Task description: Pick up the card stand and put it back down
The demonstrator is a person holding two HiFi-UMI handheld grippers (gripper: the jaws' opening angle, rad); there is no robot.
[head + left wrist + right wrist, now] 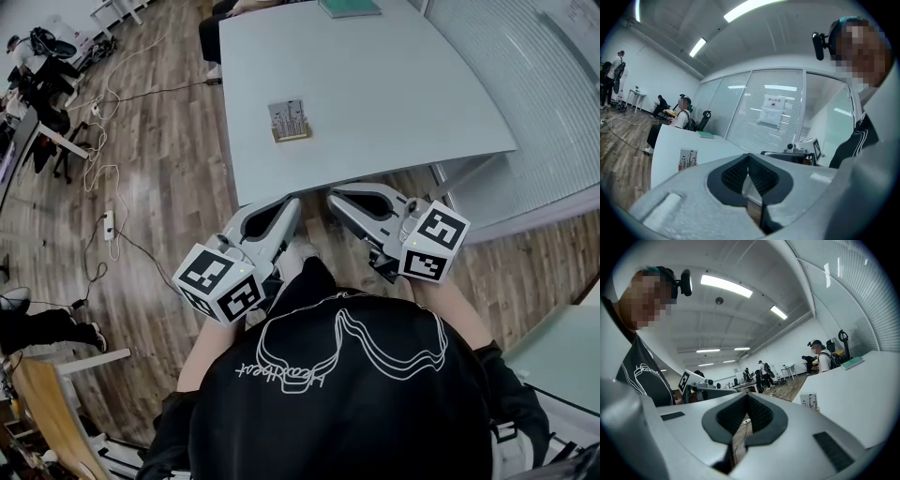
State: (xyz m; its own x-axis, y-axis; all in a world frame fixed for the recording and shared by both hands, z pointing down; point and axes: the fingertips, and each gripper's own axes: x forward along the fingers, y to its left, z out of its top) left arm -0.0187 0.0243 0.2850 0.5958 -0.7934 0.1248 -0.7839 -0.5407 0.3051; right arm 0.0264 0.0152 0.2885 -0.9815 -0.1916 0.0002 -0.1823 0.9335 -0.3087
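The card stand (289, 121) is a small wooden base holding an upright printed card; it stands on the pale grey table (394, 84), left of the middle. It also shows small in the left gripper view (687, 159) and in the right gripper view (809, 402). My left gripper (292, 206) hangs shut and empty just off the table's near edge, its tips pointing at the table. My right gripper (335, 197) is beside it, also shut and empty. Both are well short of the card stand.
A green book (349, 7) lies at the table's far end. Glass partition with blinds (525, 75) runs along the right. Wooden floor with cables and a power strip (109, 225) lies left. Seated people and chairs are at the far left and beyond the table.
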